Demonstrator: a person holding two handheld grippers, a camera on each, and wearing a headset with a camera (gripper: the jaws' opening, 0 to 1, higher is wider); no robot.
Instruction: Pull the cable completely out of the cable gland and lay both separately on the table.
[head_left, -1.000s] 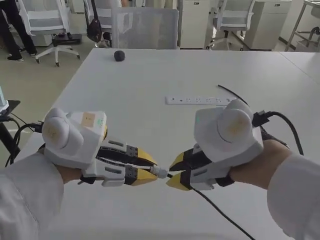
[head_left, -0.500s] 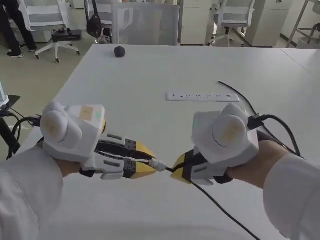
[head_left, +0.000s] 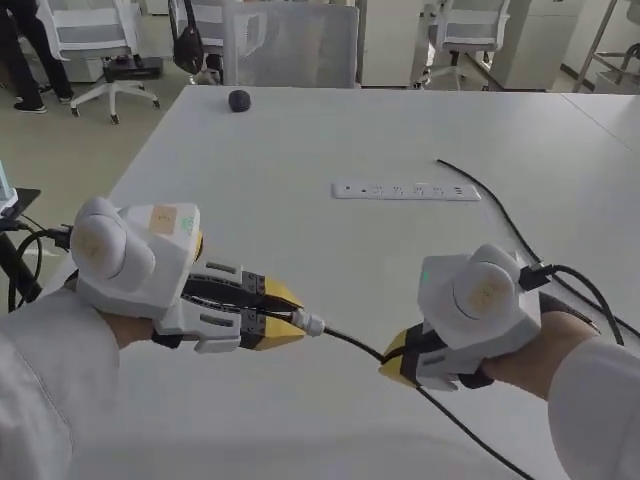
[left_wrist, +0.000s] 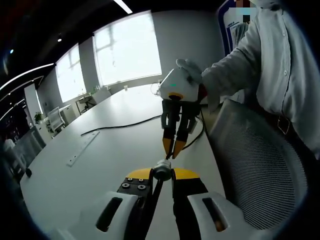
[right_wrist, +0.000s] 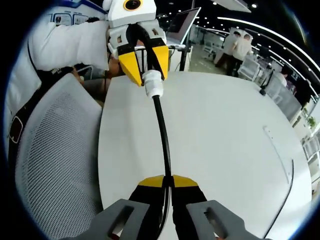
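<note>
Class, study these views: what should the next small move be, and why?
Probably draw the right gripper, shut on the cable, away from the left gripper: the cable enters the cable gland clamped there, so it isn't out yet.

Long white table (head_left: 300, 150) stretching away ahead, a power strip (head_left: 405, 191) lying across it and a small dark lump (head_left: 239, 100) at the far end. Beyond that, a grey mesh chair (head_left: 290, 45), white office chairs (head_left: 95, 40) and pale cabinets (head_left: 395, 40). Big bright windows (left_wrist: 127, 50), strip lights (left_wrist: 123, 6) overhead.
</note>
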